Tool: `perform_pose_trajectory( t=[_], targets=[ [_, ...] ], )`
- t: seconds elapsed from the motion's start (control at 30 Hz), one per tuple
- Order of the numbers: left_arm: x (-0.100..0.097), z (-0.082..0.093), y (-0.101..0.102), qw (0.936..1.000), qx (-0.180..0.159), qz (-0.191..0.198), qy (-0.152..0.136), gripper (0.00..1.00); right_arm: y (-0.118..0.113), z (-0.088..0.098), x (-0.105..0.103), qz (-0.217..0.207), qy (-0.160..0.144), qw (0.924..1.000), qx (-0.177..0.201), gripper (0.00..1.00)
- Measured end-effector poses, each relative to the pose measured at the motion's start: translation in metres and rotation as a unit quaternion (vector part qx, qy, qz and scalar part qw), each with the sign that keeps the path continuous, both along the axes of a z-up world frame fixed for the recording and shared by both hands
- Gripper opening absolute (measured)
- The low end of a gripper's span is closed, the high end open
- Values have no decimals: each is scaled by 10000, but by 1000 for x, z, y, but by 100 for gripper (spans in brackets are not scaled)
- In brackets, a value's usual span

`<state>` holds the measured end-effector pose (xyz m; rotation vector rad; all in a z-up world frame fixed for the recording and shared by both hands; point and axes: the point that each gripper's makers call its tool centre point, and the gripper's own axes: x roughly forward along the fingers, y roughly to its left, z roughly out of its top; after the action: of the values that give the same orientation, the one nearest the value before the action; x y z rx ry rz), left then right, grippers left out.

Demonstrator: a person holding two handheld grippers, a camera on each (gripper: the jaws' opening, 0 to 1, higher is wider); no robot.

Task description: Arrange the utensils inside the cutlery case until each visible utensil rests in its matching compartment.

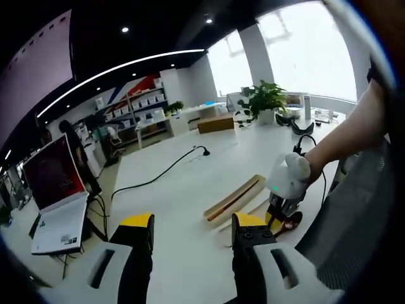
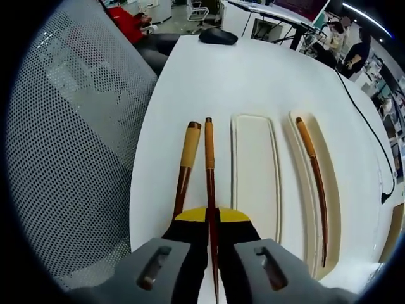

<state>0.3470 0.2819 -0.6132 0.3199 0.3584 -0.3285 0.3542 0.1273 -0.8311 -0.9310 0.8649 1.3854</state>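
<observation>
In the right gripper view my right gripper (image 2: 211,216) is shut on a thin brown chopstick (image 2: 208,166) that points away over the white table (image 2: 190,69). A utensil with a thicker tan handle (image 2: 189,151) lies just left of it. To the right sits the cream cutlery case: one half (image 2: 254,171) is bare and the other half (image 2: 335,209) holds a second brown chopstick (image 2: 314,170). In the left gripper view my left gripper (image 1: 193,228) is open above the table. The case (image 1: 233,200) lies beyond it, and a hand holds the right gripper (image 1: 286,190) at its near end.
A mesh chair (image 2: 76,126) stands against the table's edge. A black mouse (image 2: 218,36) lies at the table's far end. A black cable (image 1: 166,170) runs across the tabletop. An open laptop (image 1: 56,193) stands off to the left, and a potted plant (image 1: 266,100) at the far end.
</observation>
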Motion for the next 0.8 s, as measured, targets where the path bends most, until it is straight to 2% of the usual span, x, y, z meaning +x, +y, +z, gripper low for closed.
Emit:
perform_pose_trajectory(
  t=[0.53, 0.8],
  targets=[
    [0, 2, -1, 10000, -52, -1, -69, 50, 0, 0, 0, 13, 17, 10000, 81, 0],
    [0, 3, -1, 10000, -62, 10, -70, 50, 1, 1, -1, -89, 123, 9996, 237, 0]
  ],
)
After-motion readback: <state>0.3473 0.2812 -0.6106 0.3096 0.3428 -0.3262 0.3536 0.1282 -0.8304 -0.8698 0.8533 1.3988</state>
